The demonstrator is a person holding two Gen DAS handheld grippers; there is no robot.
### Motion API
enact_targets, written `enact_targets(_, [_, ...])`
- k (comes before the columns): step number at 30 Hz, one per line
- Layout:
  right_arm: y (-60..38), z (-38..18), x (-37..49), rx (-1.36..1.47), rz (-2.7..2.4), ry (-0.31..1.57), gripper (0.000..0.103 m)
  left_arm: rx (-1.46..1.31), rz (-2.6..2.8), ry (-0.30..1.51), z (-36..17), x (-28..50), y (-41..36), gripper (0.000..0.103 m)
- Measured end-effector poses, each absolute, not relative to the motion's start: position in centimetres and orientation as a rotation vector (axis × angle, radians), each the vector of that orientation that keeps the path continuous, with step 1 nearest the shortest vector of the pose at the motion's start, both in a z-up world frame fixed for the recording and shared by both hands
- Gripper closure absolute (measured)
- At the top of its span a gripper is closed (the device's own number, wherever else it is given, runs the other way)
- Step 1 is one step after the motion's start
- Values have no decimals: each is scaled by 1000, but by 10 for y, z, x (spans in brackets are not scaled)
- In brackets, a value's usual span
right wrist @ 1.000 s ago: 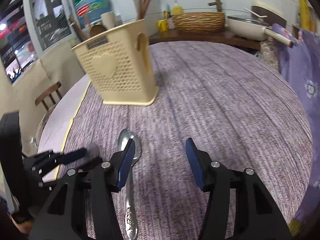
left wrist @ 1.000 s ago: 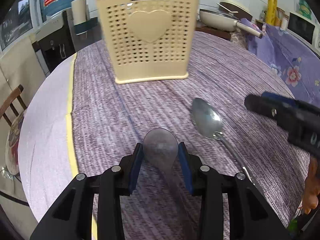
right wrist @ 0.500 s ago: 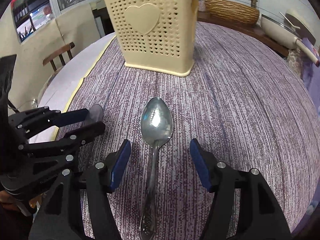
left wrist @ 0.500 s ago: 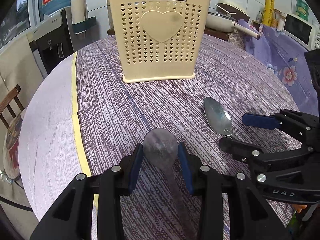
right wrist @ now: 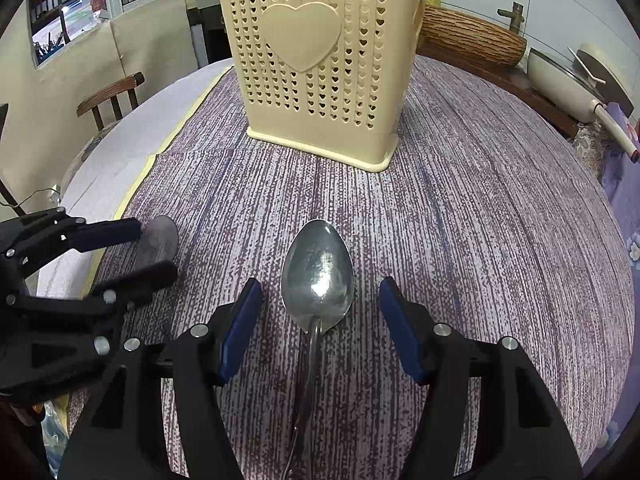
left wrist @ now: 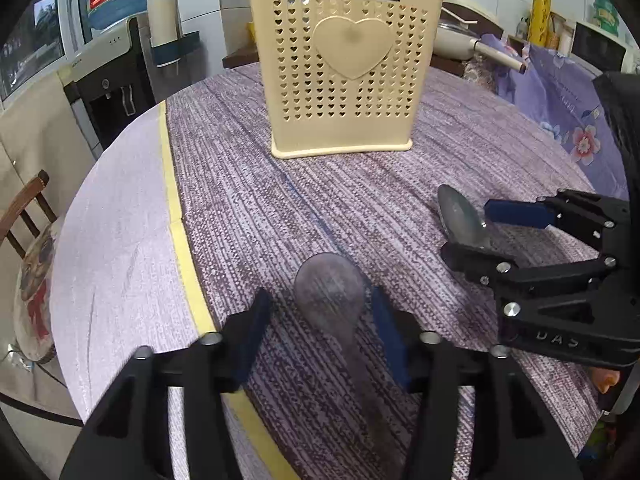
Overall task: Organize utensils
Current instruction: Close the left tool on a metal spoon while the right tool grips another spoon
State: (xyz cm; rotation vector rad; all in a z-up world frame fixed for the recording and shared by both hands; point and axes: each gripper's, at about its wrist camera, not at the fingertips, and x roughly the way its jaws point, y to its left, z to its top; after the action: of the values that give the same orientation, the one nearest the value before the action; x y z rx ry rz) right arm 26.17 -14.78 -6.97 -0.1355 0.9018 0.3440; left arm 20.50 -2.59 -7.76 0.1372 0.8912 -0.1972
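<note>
A cream perforated utensil holder [left wrist: 344,68] [right wrist: 320,60] with a heart on its front stands at the far side of the round table. A dull grey spoon [left wrist: 329,284] [right wrist: 160,236] lies on the purple cloth. It sits between the pads of my left gripper [left wrist: 320,308] [right wrist: 148,252], whose jaws are opening and stand clear of its bowl. A shiny metal spoon [right wrist: 318,272] [left wrist: 456,212] lies to the right. My right gripper [right wrist: 320,300] [left wrist: 480,236] is open and straddles it without touching.
A yellow tape line [left wrist: 176,208] separates the purple cloth from the pale table edge on the left. A wooden chair [right wrist: 112,96] stands beyond that edge. A pan [right wrist: 560,80], a wicker basket [right wrist: 472,40] and a floral cloth [left wrist: 560,100] lie behind and to the right.
The left gripper's pads, earlier pressed on the dull spoon's bowl, have spread apart from it. The right gripper has swung in over the shiny spoon, levelled out and widened slightly.
</note>
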Motion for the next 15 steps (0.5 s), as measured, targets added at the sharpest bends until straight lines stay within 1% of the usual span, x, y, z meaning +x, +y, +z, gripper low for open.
enact_targets(1, [-147, -69, 262, -135, 340, 904, 42, 134, -190, 889, -78, 205, -26, 40])
enact_targets(4, [-146, -68, 264, -133, 332, 913, 43, 122, -176, 889, -78, 204, -26, 39])
enact_targets(9, [-145, -66, 268, -133, 319, 934, 50, 115, -141, 899, -78, 206, -30, 40])
enact_targets(12, [-144, -66, 270, -135, 320, 934, 55, 113, -133, 894, -77, 206, -34, 50])
enact_targets(13, [-145, -67, 270, -135, 321, 932, 56, 116, -135, 894, -76, 206, -36, 55])
enact_targets(14, [-145, -67, 271, -134, 319, 932, 60, 120, -137, 894, -76, 206, -38, 60])
enact_targets(15, [-147, -66, 271, -133, 315, 932, 64, 122, -136, 895, -75, 207, -40, 63])
